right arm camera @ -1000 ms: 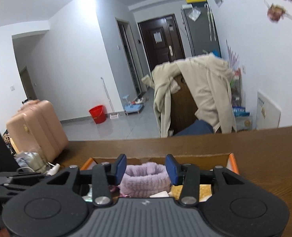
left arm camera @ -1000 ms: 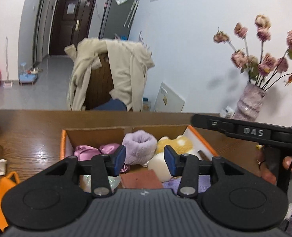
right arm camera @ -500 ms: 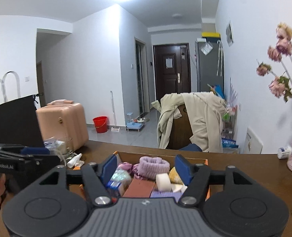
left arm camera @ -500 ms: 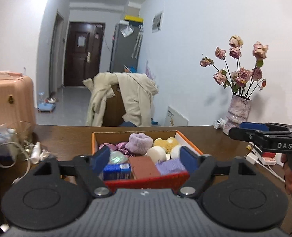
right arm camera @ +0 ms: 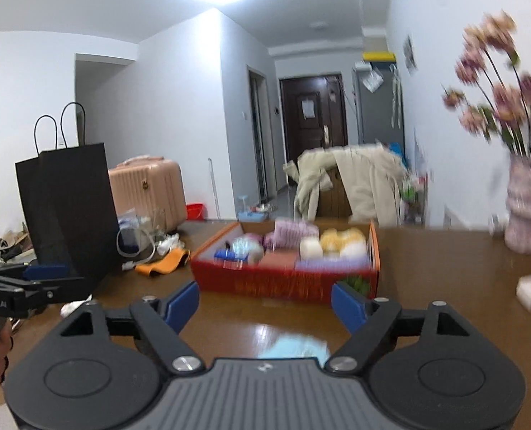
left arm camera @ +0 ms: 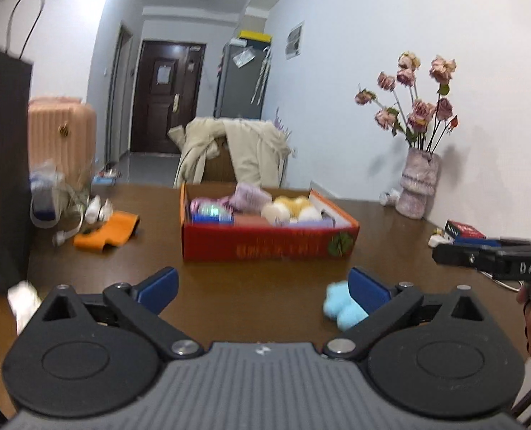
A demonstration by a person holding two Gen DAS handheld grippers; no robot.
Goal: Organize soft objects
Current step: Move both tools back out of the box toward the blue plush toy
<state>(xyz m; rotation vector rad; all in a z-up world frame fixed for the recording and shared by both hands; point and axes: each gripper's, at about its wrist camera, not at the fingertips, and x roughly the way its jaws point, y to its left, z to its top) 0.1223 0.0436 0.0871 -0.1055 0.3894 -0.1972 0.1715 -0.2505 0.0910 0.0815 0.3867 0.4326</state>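
Observation:
A red cardboard box stands mid-table, filled with soft things: a purple fuzzy piece, a yellow plush, a white ball and others. A light blue soft thing lies on the table by the right finger of my left gripper. The pads do not press it, and the jaws are opening wide. My right gripper hangs short of the box, its jaws opening with nothing between them. A blurred light blue patch shows on the table just under it.
An orange cloth and cluttered bottles and cables lie left of the box. A tall black paper bag stands at the table's left. A vase of dried roses and a small red-and-blue box sit on the right. A coat-draped chair is behind the table.
Both grippers have pulled back from over the box, which now sits farther off. Both pairs of jaws have widened. The light blue soft thing has come into view.

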